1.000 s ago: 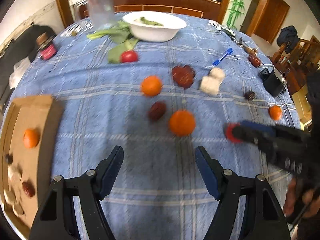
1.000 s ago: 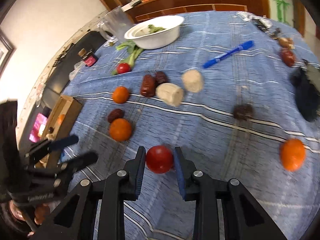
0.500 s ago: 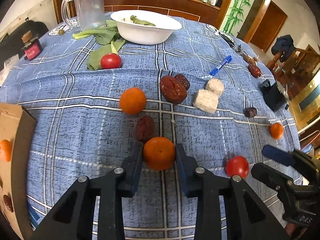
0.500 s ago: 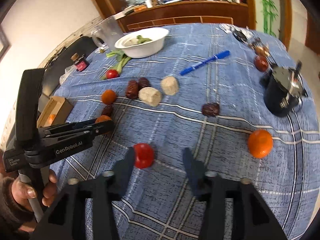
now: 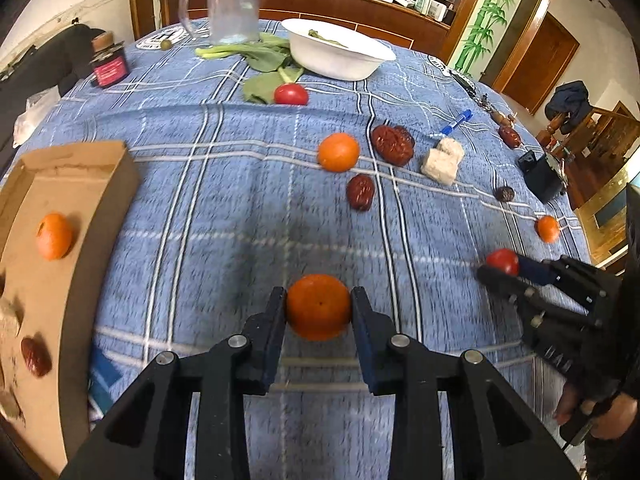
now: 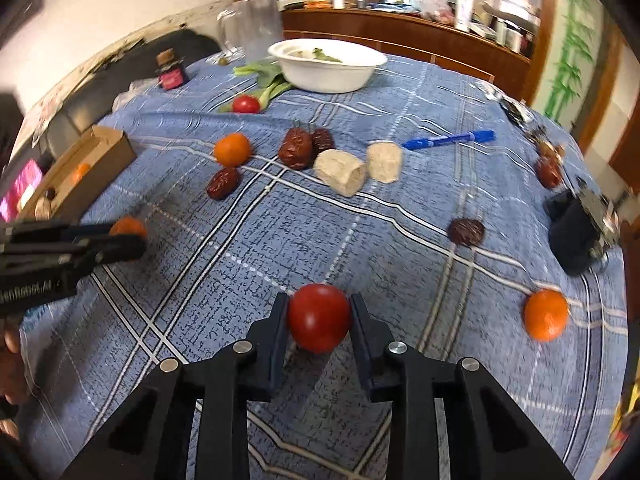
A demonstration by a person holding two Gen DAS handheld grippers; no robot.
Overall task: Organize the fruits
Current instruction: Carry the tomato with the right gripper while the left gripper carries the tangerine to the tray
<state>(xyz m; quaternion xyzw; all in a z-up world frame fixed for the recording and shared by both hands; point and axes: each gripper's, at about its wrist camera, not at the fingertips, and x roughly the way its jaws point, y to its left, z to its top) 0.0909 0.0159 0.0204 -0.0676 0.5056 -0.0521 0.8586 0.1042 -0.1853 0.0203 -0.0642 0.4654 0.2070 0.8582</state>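
The left tongs point(image 5: 319, 306) are clamped on a mandarin point(image 5: 319, 306), one pad on each flank, just above the blue checked desk point(image 5: 224, 216). The right tongs point(image 6: 319, 317) are closing, with a red tomato point(image 6: 319, 317) between the jaws and the pads already against its sides.

Both fruits look light, round and smooth, so they could roll or squirt out of a lopsided pinch. The mandarin's peel probably gives a little. The tomato's thin skin would likely split under hard pressure. Taking each across its widest middle, as now, seems the safest hold.

By count, there are four mandarins: the held one, one in the cardboard box point(image 5: 100, 184) at the left, one mid-desk point(image 5: 338, 152) and one near the right edge point(image 5: 547, 229). There are two tomatoes: the held one and one point(image 5: 291, 94) by the greens. I count five dark red dates on the cloth, with at least one more in the box, and two pale chunks point(image 5: 442, 160) lying together.
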